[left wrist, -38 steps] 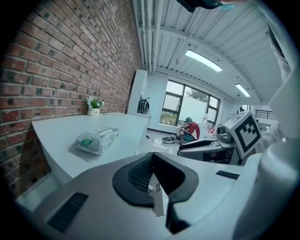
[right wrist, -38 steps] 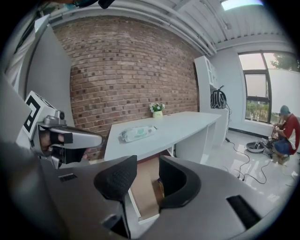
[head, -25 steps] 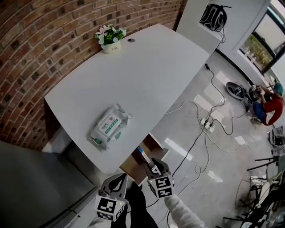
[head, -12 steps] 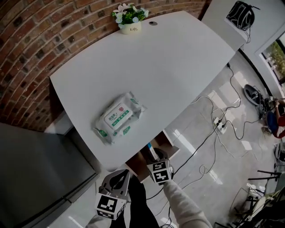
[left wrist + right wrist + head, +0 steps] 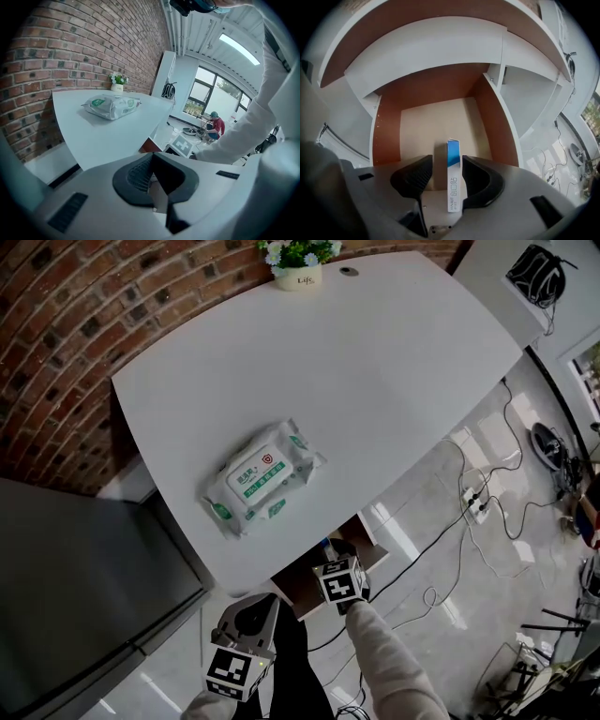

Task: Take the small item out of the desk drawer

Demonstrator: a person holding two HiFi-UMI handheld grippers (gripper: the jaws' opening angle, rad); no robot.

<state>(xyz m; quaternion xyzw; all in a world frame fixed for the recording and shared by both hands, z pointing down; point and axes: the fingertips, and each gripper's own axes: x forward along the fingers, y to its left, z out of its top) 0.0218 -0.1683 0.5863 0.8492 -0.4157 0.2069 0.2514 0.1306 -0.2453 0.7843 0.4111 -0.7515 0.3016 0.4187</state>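
The open drawer [image 5: 292,579] sticks out from under the white desk [image 5: 375,362]; its brown floor [image 5: 436,117] fills the right gripper view. A small white-and-blue box [image 5: 453,180] stands on edge between the jaws of my right gripper [image 5: 443,165]. The jaws are opening: the box leans on the right one, with a gap at the left. In the head view my right gripper [image 5: 334,561] reaches into the drawer, and a blue tip of the box [image 5: 327,546] shows. My left gripper [image 5: 261,604] hangs back near the body, its fingers [image 5: 140,172] together and empty.
A pack of wet wipes [image 5: 262,476] lies on the desk, a potted plant [image 5: 300,259] at its far edge. A dark grey cabinet [image 5: 75,596] stands left. Cables and a power strip [image 5: 478,504] trail on the floor at the right. The brick wall [image 5: 75,324] runs behind.
My right gripper has pushed forward and deeper into the drawer, so less of the box shows. The head view has swung, shifting the desk and wipes rightward. The left gripper has hardly moved.
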